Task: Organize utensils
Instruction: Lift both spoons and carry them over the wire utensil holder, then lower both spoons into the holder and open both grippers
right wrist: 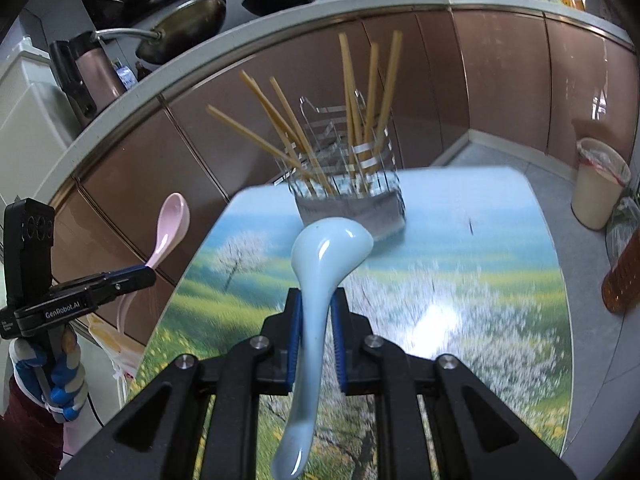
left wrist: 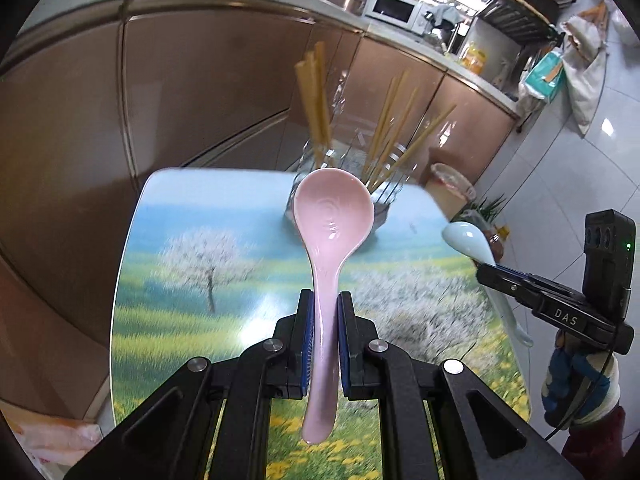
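Observation:
My left gripper (left wrist: 325,304) is shut on the handle of a pink ceramic spoon (left wrist: 332,216), bowl pointing away, held above the table. My right gripper (right wrist: 316,300) is shut on the handle of a light blue ceramic spoon (right wrist: 328,248), also raised. Each spoon shows in the other view too: the blue spoon (left wrist: 468,242) at the right, the pink spoon (right wrist: 170,224) at the left. A wire utensil holder (right wrist: 352,196) with several wooden chopsticks (right wrist: 288,128) stands at the table's far end, beyond both spoons; the same holder (left wrist: 352,184) sits partly behind the pink spoon.
The table (right wrist: 460,280) carries a printed meadow-and-trees picture. Brown cabinets (left wrist: 200,100) curve behind it under a white counter. A cream waste bin (right wrist: 598,184) stands on the tiled floor at the right, an amber bottle (right wrist: 624,276) nearer. A gloved hand (right wrist: 60,376) holds the left gripper.

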### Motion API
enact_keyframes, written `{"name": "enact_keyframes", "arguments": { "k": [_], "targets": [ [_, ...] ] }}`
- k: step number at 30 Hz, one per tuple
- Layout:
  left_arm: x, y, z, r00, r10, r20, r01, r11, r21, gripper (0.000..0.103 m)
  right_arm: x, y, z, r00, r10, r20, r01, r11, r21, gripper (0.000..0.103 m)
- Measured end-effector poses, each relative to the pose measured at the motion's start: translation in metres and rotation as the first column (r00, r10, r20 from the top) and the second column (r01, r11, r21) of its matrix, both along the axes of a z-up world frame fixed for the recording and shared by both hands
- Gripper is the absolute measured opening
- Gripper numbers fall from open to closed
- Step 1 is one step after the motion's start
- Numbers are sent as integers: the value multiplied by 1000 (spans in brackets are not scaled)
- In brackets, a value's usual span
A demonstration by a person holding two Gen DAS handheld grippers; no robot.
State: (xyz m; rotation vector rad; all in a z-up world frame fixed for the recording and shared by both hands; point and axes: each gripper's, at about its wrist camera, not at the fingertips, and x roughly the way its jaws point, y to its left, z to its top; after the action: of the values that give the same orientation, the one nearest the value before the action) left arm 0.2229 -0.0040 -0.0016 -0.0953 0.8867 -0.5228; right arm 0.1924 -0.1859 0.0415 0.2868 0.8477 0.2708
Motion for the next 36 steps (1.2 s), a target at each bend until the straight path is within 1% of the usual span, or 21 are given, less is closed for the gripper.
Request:
{"name": "enact_keyframes", "arguments": {
  "k": [2,6,11,16,18,23,28,32,34,36],
  "targets": [
    [6,-8,7,1000,-13,13,13,1000,-4,11,11,-1,9,1000,-1,14,1,1000,6,13],
    [22,-22,13,1000,-23,19,23,1000,-5,11,30,-4,22,999,-6,35,6,1000,17,13],
    [44,-38,15,999,-32,12,32,999,3,11,60,-3,32,999,1,46,-1,1000,-1,13],
    [64,-52,17,999,-42,-16,43,998,46,11,89,-2,30,1000,5,1,-5,1000,-7,13],
    [71,-60,19,999,-40,-25,42,997,67,11,101,-3,28,1000,2,-30,-2,1000,-4,13],
    [94,-74,12,994,-28,-110,39,995,93,11,127,-7,19,994,-9,-112,9,1000,-3,13],
    [110,-85,7,983,-14,-183,33,994,100,11,142,-7,15,986,-13,-164,10,1000,-17,13],
    [120,-91,6,968,-21,-250,41,997,72,11,155,-8,12,977,-6,-214,7,1000,2,13],
    [124,-93,6,961,-12,-276,32,997,71,11,161,-10,11,972,-7,-234,9,1000,10,14],
    [130,-91,5,952,6,-306,11,999,51,11,165,-13,10,968,-10,-252,17,1000,27,14]
  ]
}}
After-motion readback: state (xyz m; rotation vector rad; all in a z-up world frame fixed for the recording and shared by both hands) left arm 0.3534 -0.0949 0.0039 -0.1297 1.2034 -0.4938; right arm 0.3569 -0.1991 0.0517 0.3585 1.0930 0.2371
